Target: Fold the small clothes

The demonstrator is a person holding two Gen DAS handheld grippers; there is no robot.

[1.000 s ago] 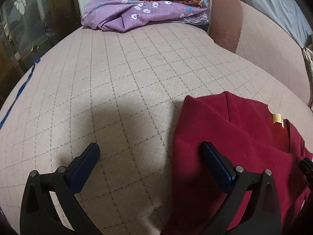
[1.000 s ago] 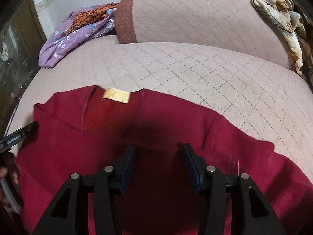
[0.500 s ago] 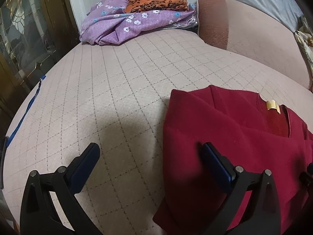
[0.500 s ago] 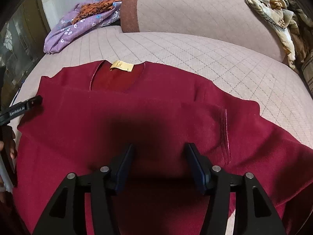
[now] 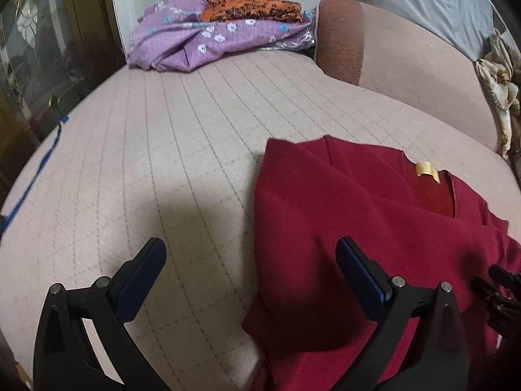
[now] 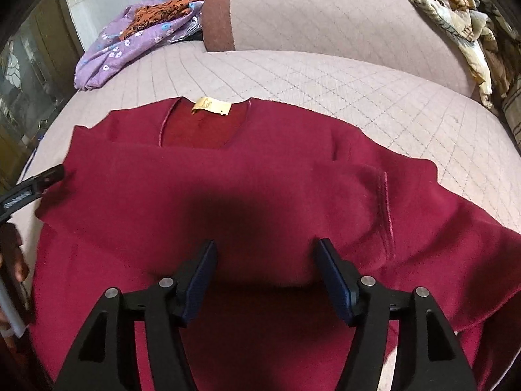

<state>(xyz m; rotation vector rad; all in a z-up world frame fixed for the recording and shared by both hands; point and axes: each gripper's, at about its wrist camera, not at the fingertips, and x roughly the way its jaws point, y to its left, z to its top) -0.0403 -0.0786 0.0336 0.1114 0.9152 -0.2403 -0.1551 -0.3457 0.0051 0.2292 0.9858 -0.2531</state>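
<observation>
Right gripper (image 6: pixel 265 262): jaws spread, just been opening, nothing pinched, above one dark red top (image 6: pixel 260 176). Left gripper (image 5: pixel 250 260): jaws spread wide, empty, straddling top's left edge. Top: one, flat on quilted sofa seat (image 5: pixel 162 137) near front edge, one yellow neck label (image 6: pixel 211 106). Far corner: one purple floral cloth (image 5: pixel 208 45), one orange cloth (image 5: pixel 254 8).

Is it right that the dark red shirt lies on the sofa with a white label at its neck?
Not quite. The label is yellow, not white, as the right wrist view shows. The rest holds: the shirt is dark red and lies on the sofa.
</observation>
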